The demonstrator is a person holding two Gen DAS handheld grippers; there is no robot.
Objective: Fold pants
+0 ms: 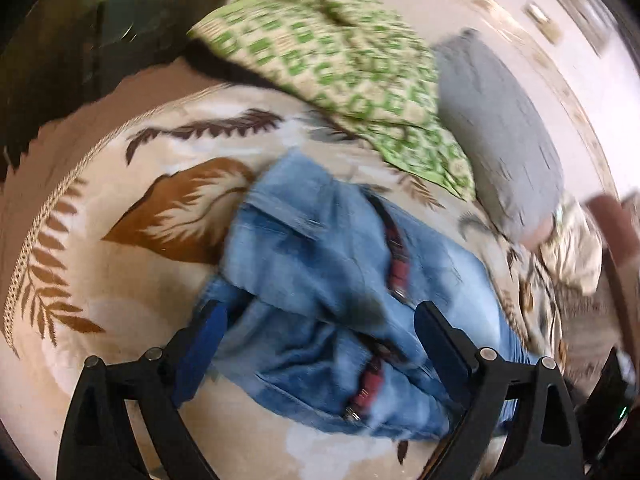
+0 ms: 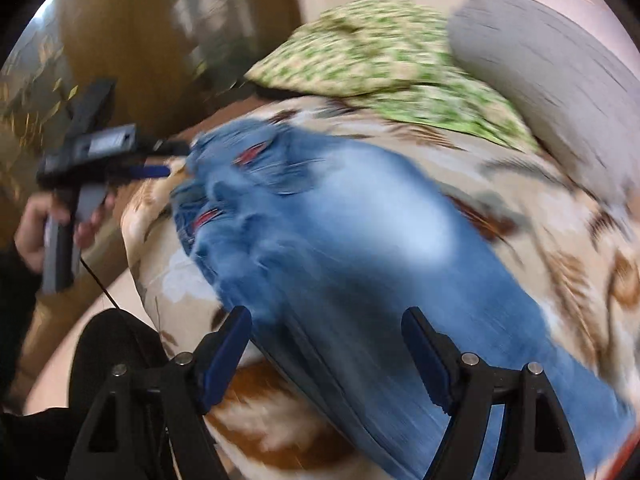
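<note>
Blue denim pants (image 1: 332, 264) are spread over a beige bedspread (image 1: 132, 184) printed with brown leaves, and both views are pretty smeared with blur. Red lining is seen at the waistband area. The left gripper (image 1: 320, 340) is held just above the bunched waist end with its jaws spread wide, nothing pinched between them. The right gripper (image 2: 326, 354) is held over the leg part, jaws also wide apart and not clamped on the fabric. A green patterned cloth (image 1: 332, 76) and a grey pillow (image 1: 500, 136) are seen farther back on the bed.
</note>
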